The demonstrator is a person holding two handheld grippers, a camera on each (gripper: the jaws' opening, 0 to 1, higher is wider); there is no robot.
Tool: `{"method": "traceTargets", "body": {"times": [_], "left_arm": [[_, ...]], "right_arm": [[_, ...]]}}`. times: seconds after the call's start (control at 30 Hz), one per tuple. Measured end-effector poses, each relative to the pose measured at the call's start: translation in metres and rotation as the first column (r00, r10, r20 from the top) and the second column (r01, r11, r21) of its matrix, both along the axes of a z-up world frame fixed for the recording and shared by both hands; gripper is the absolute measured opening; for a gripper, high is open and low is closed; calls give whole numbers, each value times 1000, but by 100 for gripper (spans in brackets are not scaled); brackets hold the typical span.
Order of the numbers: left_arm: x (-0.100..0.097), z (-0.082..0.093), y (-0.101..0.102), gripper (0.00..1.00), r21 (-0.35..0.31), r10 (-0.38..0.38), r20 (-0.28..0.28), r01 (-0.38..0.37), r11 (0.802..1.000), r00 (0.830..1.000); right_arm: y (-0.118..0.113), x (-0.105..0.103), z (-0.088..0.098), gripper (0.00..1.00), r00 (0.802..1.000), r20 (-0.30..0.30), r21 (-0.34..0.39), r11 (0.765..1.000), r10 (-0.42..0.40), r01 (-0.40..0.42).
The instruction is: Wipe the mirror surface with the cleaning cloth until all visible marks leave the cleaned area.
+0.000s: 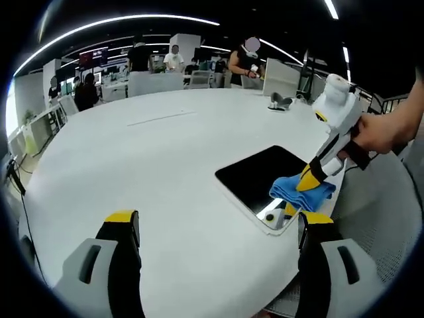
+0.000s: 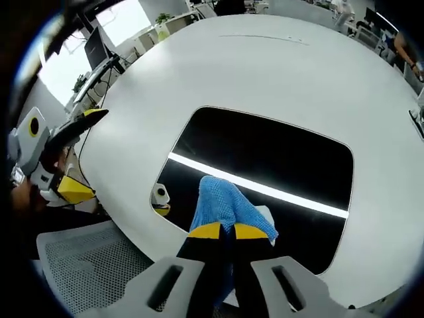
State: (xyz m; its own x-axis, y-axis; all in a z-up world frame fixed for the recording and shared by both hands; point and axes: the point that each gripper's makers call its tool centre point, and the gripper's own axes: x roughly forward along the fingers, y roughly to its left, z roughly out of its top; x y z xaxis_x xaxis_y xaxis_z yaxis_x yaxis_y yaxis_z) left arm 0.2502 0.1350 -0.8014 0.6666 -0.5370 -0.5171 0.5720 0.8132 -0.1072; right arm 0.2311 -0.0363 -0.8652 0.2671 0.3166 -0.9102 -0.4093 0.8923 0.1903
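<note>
The right gripper [image 2: 220, 231] pinches the blue cleaning cloth [image 2: 225, 202] at the mirror's [image 2: 278, 156] six-o'clock edge, on the white desk [image 2: 278, 66]. The left gripper [image 1: 215, 222] hovers spread, holding nothing. A hard stroke could push the unheld mirror off the desk's near rim.

Counter [image 1: 152, 165] wide open ahead of left tool [image 1: 215, 228], bare white out to the far edge. Mirror [image 2: 278, 159] sits near the counter's near edge; right tool [image 2: 222, 230] and blue cloth [image 2: 222, 202] occupy its near corner. Mesh chair [image 2: 86, 265] crowds the edge below.
</note>
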Motion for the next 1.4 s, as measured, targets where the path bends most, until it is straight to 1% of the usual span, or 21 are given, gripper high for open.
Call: {"method": "traceTargets", "body": {"times": [0.17,0.3,0.67,0.83,0.97,1.17,1.3,1.4], "left_arm": [[1,0,0,99,-11,2,6,-2,1000,1000],[-1,-1,0,99,-15,4,-9,-4,1000,1000],[4,-2,7,99,-23,20,-13,-21,1000,1000],[3,-3,9,99,-24,24,-17,-24,999,1000],[2,-4,12,99,-20,29,-25,-29,999,999],[3,-2,15,99,-20,36,-22,-36,999,999],[4,1,17,99,-23,44,-16,-45,999,999],[4,3,18,99,-23,51,-13,-51,998,999]], "right_arm": [[3,11,0,0,1000,-1,7,1000,-8,8],[4,21,0,0,1000,-4,12,1000,-15,15],[7,48,2,0,999,2,11,999,-32,32],[8,64,1,0,1000,11,0,1000,-24,24],[7,76,1,0,999,15,-1,1000,-32,32],[8,90,2,0,999,25,-6,999,-36,36],[6,102,2,0,999,41,-15,999,-28,28],[5,108,2,0,998,34,-9,999,-44,44]]}}
